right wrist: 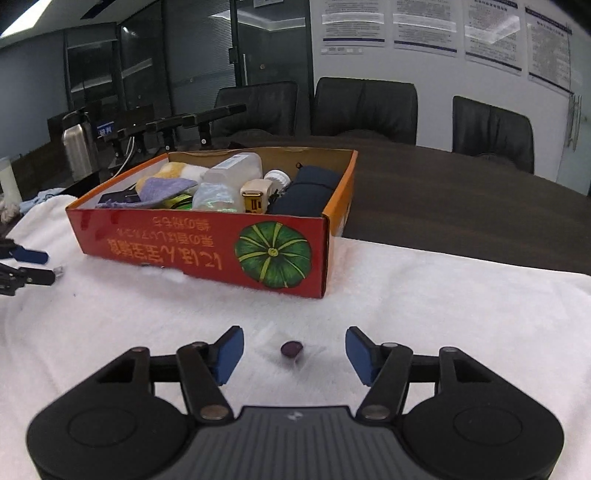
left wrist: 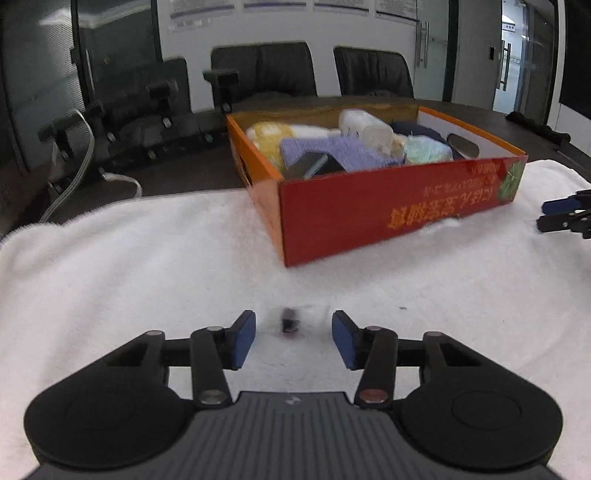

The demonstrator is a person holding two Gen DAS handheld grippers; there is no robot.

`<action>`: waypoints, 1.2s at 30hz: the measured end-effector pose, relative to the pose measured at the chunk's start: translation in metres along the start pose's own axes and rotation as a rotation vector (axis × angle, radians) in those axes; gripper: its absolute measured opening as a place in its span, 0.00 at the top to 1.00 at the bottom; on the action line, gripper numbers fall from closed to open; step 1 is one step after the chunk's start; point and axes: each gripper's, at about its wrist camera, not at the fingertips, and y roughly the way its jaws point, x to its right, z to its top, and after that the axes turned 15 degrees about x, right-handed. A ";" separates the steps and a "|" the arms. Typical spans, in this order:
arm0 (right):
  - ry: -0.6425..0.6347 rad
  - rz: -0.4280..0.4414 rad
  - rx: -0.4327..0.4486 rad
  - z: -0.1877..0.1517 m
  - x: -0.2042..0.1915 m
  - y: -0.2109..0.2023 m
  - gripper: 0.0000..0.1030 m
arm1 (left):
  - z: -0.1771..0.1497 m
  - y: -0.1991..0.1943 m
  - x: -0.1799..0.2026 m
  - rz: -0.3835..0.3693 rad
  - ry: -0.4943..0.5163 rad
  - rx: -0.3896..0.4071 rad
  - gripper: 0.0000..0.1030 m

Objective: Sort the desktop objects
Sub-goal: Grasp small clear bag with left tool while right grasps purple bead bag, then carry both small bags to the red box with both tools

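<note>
Nearest, the left gripper point(left wrist: 293, 334) stands spread, fingers released, with a small dark item point(left wrist: 290, 320) lying on the white towel point(left wrist: 129, 266) between them, too blurred to name. The right gripper point(right wrist: 294, 349) is likewise released around a small dark purple round thing point(right wrist: 291, 348) in clear wrapping. Both look light; the wrapper probably slips, so pinching across the solid middle seems wise. Farther off, the red box point(right wrist: 207, 247) already holds cloths and bottles.

You have black chairs point(right wrist: 364, 107) behind the dark table point(right wrist: 461, 206), a steel flask point(right wrist: 78, 144) at far left, and posters point(right wrist: 424, 26) on the wall.
</note>
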 end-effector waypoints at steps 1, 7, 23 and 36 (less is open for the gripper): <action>-0.003 0.005 -0.004 -0.001 0.000 0.003 0.42 | -0.001 0.001 0.001 0.004 0.003 0.007 0.53; -0.081 0.035 -0.001 -0.014 -0.009 0.006 0.47 | 0.000 0.005 0.007 0.008 -0.001 0.028 0.75; -0.164 0.001 0.116 -0.012 -0.043 -0.027 0.86 | 0.016 -0.074 0.065 0.024 0.017 0.137 0.90; -0.138 0.084 0.282 -0.013 -0.123 -0.184 0.86 | -0.030 -0.182 0.129 0.039 -0.146 0.295 0.90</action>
